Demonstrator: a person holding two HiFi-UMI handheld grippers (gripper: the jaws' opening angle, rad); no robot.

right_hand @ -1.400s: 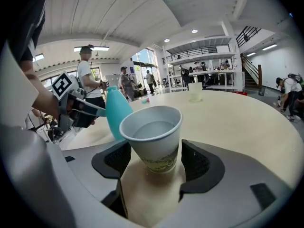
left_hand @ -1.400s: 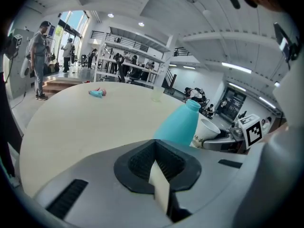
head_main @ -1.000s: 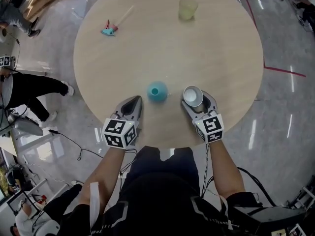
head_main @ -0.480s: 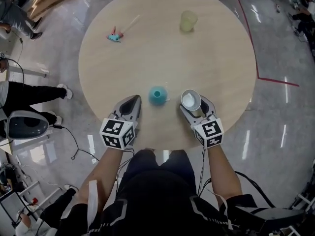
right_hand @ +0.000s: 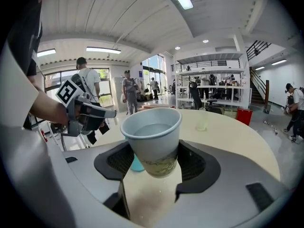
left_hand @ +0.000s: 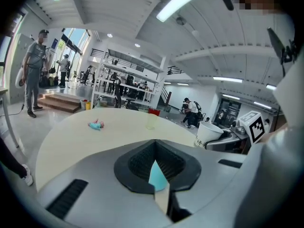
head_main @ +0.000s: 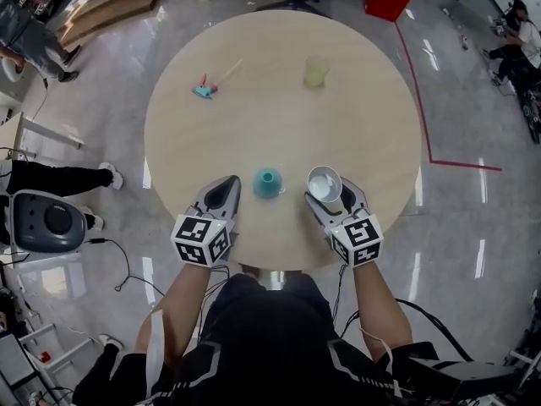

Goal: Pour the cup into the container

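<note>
Cup check first: your right gripper [head_main: 335,195] has its jaws clamped on the white paper cup [head_main: 325,184], one pad on each side of its lower half. The rim stands above the pads and the cup is pretty much upright. Your left gripper [head_main: 225,189] has its jaws together with nothing in them.

From the head view you get the layout. The teal container [head_main: 268,182] sits on the round table [head_main: 363,117] between your two grippers, just beside the cup on its left. A pale yellow tumbler [head_main: 317,71] stands well apart at the far side, and a small teal and pink toy [head_main: 204,89] lies off to the far left.

The right gripper view adds what the head view can't: the cup holds clear liquid, not up to the rim, there's a faded print round its lower part, and its base looks clear of the tabletop. Only a sliver of the teal container peeks out behind the cup there.

The left gripper view shows the cup side-on at the right edge, and a teal wedge through the little gap behind the closed jaws.
</note>
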